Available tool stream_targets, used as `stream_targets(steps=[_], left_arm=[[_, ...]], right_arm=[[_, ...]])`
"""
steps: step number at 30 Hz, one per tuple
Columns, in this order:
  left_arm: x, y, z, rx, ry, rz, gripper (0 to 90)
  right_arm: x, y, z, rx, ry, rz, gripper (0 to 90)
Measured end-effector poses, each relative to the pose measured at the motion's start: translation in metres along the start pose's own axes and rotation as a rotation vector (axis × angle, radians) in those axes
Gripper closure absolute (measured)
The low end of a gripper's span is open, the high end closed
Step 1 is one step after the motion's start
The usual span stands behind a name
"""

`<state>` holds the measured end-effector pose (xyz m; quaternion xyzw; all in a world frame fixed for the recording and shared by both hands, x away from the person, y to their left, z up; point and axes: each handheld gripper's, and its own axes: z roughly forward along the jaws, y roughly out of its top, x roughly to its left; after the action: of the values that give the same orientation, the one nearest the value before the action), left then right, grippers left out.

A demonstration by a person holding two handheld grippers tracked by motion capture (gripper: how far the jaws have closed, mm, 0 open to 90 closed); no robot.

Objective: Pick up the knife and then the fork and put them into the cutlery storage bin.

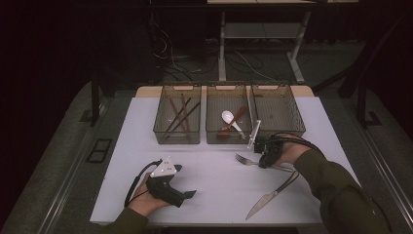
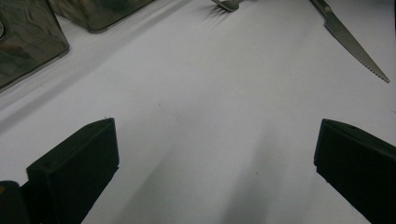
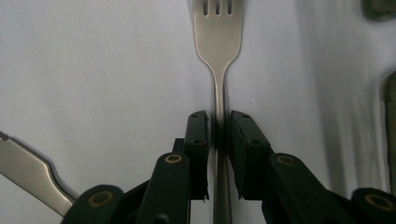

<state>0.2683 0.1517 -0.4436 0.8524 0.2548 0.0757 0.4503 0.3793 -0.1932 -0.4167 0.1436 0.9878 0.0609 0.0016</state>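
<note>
— Two grippers are at the worktop (image 1: 146,112). What is the right gripper (image 3: 217,122) doing?

— It lies low over the white surface, on the right side, just in front of the trays. Its fingers (image 3: 198,135) stand on either side of the fork (image 3: 218,42) handle, drawn in close on it. A thin dark gap shows along the handle, so I cannot tell whether the pads press on the metal. The fork lies flat, tines pointing away from the gripper.

— And in the high view?

— There the fork (image 1: 246,160) points its tines left, with the right gripper (image 1: 265,157) over its handle. The knife (image 1: 265,200) lies near it on the side towards the person, well apart from the fork's tines, blade tip towards the front edge.

— State of the left gripper (image 1: 187,194)?

— It is held low at the front left, resting in the hand. Its fingers (image 2: 79,163) stand wide apart with bare worktop between them.

— What is behind?

— Three clear trays sit side by side at the far edge. The left tray (image 1: 160,131) holds chopsticks (image 1: 180,114). The middle tray (image 1: 214,139) holds a white spoon (image 1: 230,119) and a reddish-brown utensil I cannot identify. The right tray (image 1: 292,127) stands just beyond the right gripper.
</note>
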Motion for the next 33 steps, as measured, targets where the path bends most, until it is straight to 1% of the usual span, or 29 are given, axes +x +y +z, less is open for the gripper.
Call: stream_targets(steps=[3,6,8,11,17,19,26,28,29,33], left_arm=[[0.000,0.000,0.000,0.000,-0.001,-0.001,0.0],[0.000,0.000,0.000,0.001,0.000,-0.001,0.0],[0.000,0.000,0.001,0.002,0.000,-0.001,0.0],[0.000,0.000,0.000,0.001,0.002,0.001,0.0],[0.000,0.000,0.000,0.002,0.000,0.001,0.0],[0.000,0.000,0.000,0.001,0.001,0.000,0.0],[0.000,0.000,0.000,0.000,0.002,0.000,0.0],[0.000,0.000,0.000,-0.002,0.003,0.000,0.0],[0.000,0.000,0.000,-0.003,0.003,0.000,0.0],[0.000,0.000,0.000,-0.001,0.003,0.000,0.0]], right_arm=[[0.000,0.002,0.002,0.017,-0.005,-0.008,79.5],[-0.001,0.002,0.002,0.020,-0.011,-0.017,82.3],[-0.001,0.003,0.002,0.026,-0.004,-0.015,83.0],[-0.001,0.004,0.002,0.033,-0.008,-0.031,83.9],[-0.001,0.003,0.001,0.024,-0.016,-0.043,84.5],[-0.001,0.003,-0.002,0.000,-0.019,-0.032,84.5],[-0.003,-0.004,-0.018,-0.121,-0.040,0.005,84.6],[-0.004,-0.008,-0.022,-0.169,-0.039,0.020,84.6],[-0.004,-0.010,-0.024,-0.198,-0.035,0.031,84.6],[-0.008,-0.023,-0.032,-0.326,-0.045,0.079,84.6]])
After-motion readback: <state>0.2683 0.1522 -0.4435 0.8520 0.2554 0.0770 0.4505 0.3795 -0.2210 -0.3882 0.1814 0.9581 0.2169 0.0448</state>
